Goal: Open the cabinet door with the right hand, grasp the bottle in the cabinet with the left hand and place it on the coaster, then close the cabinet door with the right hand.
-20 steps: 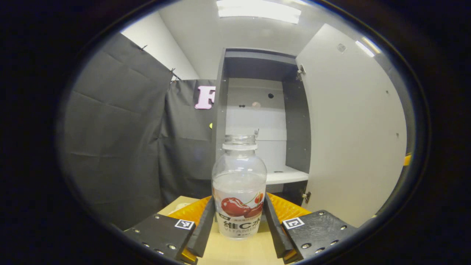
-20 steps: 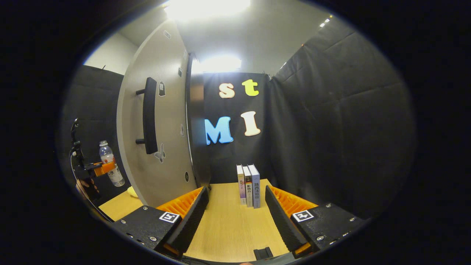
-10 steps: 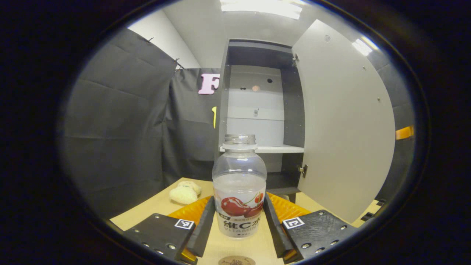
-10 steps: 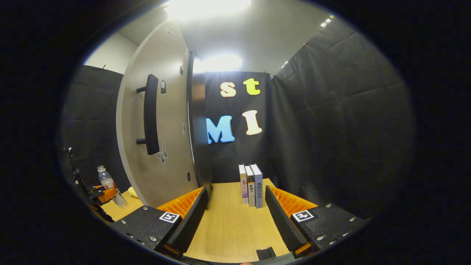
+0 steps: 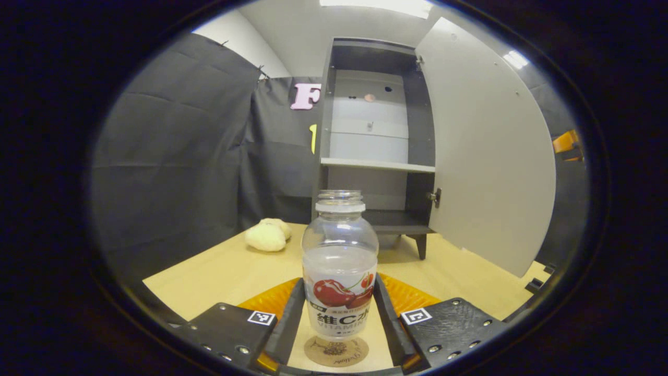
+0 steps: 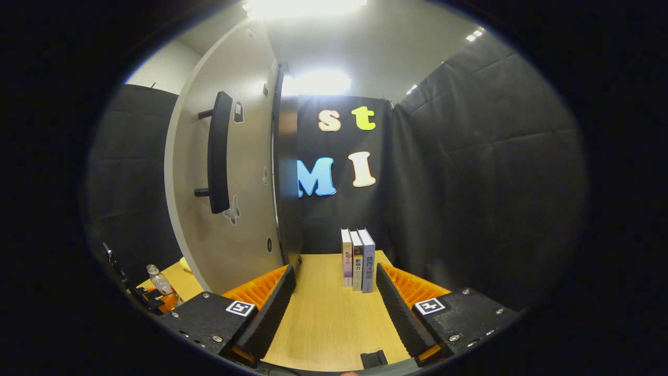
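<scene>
Pinching the bottle [image 5: 340, 271] upright between both fingers of our left gripper [image 5: 339, 318], we hold it right over the round coaster [image 5: 336, 351] on the table [image 5: 219, 271]; whether it touches, we cannot tell. Our right gripper [image 6: 334, 305] hangs spread over bare wood. Farther off, the cabinet door [image 5: 485, 156] stands wide open.

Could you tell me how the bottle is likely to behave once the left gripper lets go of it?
The bottle looks tall, narrow and only part full, so probably light and easy to tip. It has no cap, so a tip would likely spill. Its clear, smooth wall may slip.
</scene>
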`<act>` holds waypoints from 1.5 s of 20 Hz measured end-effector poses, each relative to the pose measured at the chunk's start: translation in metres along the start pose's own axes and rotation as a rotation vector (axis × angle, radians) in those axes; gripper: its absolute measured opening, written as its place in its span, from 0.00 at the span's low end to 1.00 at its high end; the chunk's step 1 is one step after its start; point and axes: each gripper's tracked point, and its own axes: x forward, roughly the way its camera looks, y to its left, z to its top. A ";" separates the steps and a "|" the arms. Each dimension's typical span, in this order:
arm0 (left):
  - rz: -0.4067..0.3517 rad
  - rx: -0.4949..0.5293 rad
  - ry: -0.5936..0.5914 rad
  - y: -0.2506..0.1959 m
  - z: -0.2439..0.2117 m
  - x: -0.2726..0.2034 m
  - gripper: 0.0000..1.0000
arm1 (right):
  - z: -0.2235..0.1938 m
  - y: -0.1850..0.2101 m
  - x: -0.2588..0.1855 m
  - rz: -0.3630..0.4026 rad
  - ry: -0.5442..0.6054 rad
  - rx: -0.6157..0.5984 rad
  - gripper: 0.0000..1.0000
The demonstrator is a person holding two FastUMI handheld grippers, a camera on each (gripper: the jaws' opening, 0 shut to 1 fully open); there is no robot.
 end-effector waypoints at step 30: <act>0.043 0.007 -0.036 -0.007 0.117 -0.062 0.80 | 0.088 0.016 0.036 0.039 -0.116 0.132 0.95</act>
